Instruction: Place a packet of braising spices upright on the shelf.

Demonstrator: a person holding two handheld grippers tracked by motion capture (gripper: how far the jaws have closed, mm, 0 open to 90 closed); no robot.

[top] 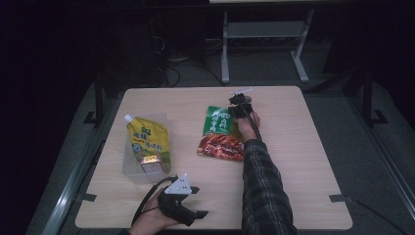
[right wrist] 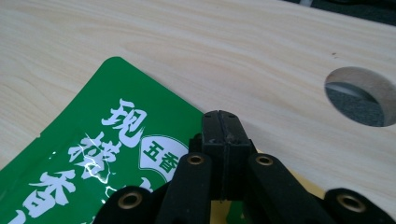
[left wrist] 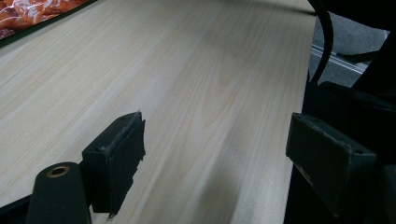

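Green-and-red snack pouch (top: 221,134): lies flat mid-table, top edge toward the far side. Right gripper (right wrist: 222,122): jaws pressed together, empty, tips over the pouch's upper right corner, likely placed to pin or nudge it. Left gripper (top: 195,201): jaws spread, empty, resting at the near edge beside the yellow spouted pouch (top: 148,142) in its clear tray (top: 128,169).

A flat, glossy plastic food pouch (top: 220,133) lies on the light wooden table (top: 293,147), right of centre. Its far half is green with white characters (right wrist: 93,158), its near half red-orange with a picture of food. It lies face up, lengthwise from far to near, its top-right corner beside a round hole (right wrist: 362,95) in the tabletop.
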